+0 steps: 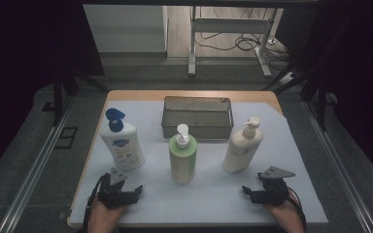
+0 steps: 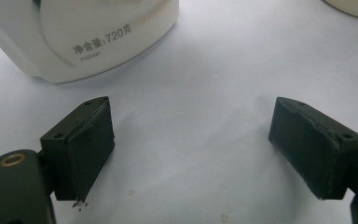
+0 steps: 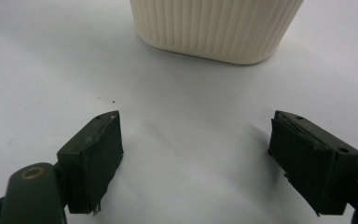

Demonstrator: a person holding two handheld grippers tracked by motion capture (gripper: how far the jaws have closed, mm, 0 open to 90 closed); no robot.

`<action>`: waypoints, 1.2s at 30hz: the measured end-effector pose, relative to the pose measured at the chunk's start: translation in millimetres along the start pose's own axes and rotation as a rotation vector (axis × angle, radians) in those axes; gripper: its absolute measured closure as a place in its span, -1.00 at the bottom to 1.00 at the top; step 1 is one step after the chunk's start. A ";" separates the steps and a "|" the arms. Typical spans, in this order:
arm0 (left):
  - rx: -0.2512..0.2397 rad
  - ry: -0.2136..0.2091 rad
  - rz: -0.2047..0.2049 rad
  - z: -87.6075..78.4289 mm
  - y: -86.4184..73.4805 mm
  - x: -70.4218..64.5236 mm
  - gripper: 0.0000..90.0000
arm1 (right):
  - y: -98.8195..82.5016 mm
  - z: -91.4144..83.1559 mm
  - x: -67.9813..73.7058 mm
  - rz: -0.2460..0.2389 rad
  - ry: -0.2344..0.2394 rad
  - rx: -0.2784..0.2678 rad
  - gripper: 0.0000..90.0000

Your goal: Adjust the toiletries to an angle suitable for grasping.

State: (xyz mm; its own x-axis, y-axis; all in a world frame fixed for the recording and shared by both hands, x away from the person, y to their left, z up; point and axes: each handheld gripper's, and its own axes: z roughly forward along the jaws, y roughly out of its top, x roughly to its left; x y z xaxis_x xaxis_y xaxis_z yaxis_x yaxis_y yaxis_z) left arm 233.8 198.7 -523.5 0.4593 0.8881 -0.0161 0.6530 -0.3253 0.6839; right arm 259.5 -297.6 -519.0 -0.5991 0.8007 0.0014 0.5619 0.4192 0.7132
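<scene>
Both grippers sit low at the near edge of the counter (image 1: 126, 99), jaws spread wide and empty: left gripper (image 1: 120, 193), right gripper (image 1: 263, 192).

The white lotion bottle with the blue cap (image 1: 122, 141) stands just ahead of your left gripper. The cream ribbed pump bottle (image 1: 243, 145) stands just ahead of your right one. The green pump bottle (image 1: 182, 155) stands between them, mid-counter. The wire mesh basket (image 1: 197, 117) is behind all three, near the far edge.

Risks: all three bottles are tall and upright, so a push high on the body or a one-sided touch would likely tip them. The cream bottle already looks tilted in the high view, so go for it square. A pinch on a pump head would probably slip or swivel. The green bottle stands right in front of the basket, so a low carry from either side could clip its pump.

Room: there is bare white mat between the bottles and along the near edge. The side edges are close to the outer bottles, so don't shove outward. The basket rim needs a lift-over.
</scene>
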 end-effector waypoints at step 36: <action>0.001 -0.008 -0.005 0.6 0.3 1.2 -0.70 | 2.4 -1.1 -2.8 0.025 0.039 0.013 -0.68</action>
State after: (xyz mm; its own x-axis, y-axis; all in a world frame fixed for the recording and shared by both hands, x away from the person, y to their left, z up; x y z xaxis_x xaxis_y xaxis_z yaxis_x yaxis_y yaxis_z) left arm 234.8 199.5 -523.8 0.4604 0.8874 -0.0254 0.6559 -0.3207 0.6834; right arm 261.8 -299.3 -516.6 -0.6064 0.7938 0.0465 0.5840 0.4050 0.7035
